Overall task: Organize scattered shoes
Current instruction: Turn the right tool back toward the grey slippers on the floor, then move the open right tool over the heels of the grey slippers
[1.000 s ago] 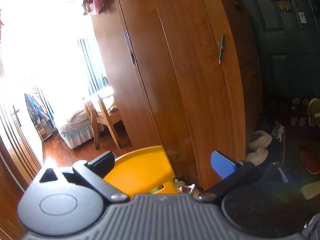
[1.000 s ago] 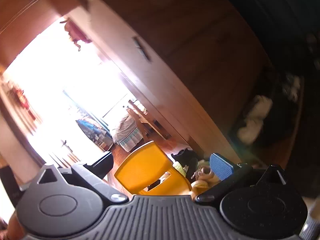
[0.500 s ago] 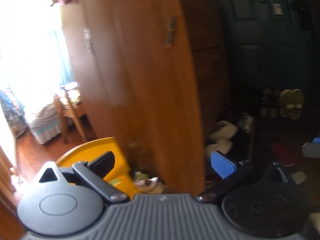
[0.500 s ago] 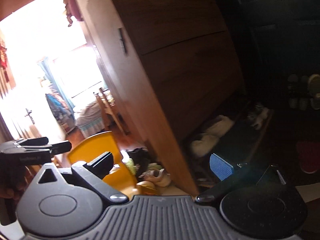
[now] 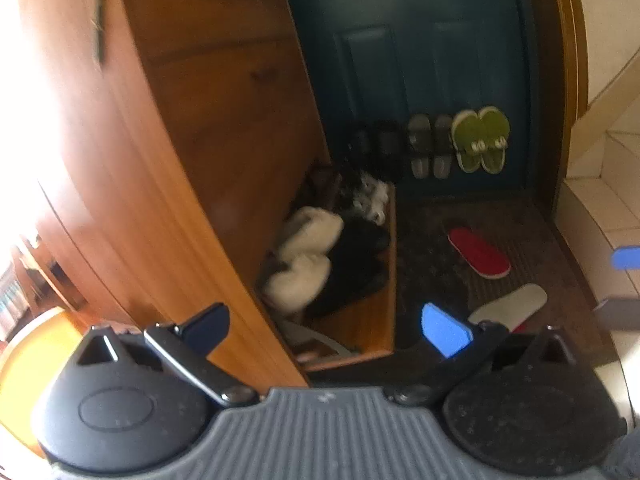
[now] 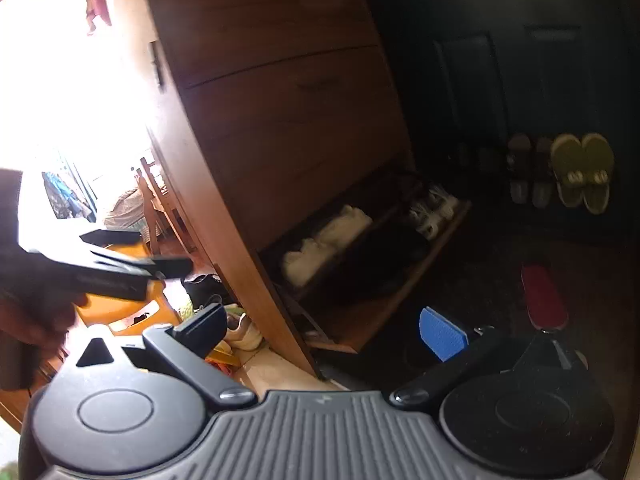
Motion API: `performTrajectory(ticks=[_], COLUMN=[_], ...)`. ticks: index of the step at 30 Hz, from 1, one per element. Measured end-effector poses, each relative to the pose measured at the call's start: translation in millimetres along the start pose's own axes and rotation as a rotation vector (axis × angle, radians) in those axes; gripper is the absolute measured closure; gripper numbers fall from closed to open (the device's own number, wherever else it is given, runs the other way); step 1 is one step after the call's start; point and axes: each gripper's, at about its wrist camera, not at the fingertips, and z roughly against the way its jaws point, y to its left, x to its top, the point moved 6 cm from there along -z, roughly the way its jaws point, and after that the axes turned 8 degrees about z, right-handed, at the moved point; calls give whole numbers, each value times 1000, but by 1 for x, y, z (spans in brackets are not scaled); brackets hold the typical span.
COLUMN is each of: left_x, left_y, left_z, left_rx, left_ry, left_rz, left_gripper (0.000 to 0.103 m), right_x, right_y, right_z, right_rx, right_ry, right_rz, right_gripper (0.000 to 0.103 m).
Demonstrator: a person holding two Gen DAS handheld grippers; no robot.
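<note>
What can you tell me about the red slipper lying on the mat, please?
The red slipper is a flat, elongated piece with a pale rim, lying alone at a diagonal on the dark doormat before the door. It looks sole-up, though blur leaves that uncertain. Nothing touches it; a grey-white slipper lies apart, nearer the camera.

Legible text: none in either view. A small dark plate at the top right of the blue door [image 5: 420,40] in the left wrist view is too blurred to read. The side of the left gripper [image 6: 132,256], seen from the right wrist view, bears a faint pale marking, also unreadable.
</note>
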Motion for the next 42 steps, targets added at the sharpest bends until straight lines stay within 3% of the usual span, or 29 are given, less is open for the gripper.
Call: performTrajectory(ticks=[3,7,9,12,16,18,21,25,29,38,42], left_x=[-19,-38,-47,-70,-102,-111,-125,-137,-147,-163,-170], left_y=[-5,-6,-12,-32,-62,-71,-80,-87,-95,-111,-112], left_z=[-27,-58,-75,-99,-119,-125,-136,-148,-157,-173,-179], left_rx=[26,-13,-17,-5,-76,-94,-102,-100,-108,-130,-133], left_ry=[54,110,138,193,269,284,323,343,379,439,460], left_rz=[8,86,71,32,2,-14,-52,-83,-92,-119,-110], left_gripper=[0,0,0,0,0,0,0,0,0,0,0], right_x=[-6,-18,-31,-54,-84,-99,-112,-124,-139,-171,-174], right_y=[-27,-63,-74,-76,-74,-73,-71,-79,-94,-96,-102], right_z=[-1,-8,-22,-45,-71,-83,-96,-102,-119,-144,-149], right_rx=[-76,-130,-94,30,124,172,226,263,257,349,364], right_ry=[16,21,52,111,251,322,360,386,422,518,518], right_rz=[12,89,204,352,434,474,508,495,542,671,683], right_gripper=[0,0,0,2,7,15,17,17,17,20,20])
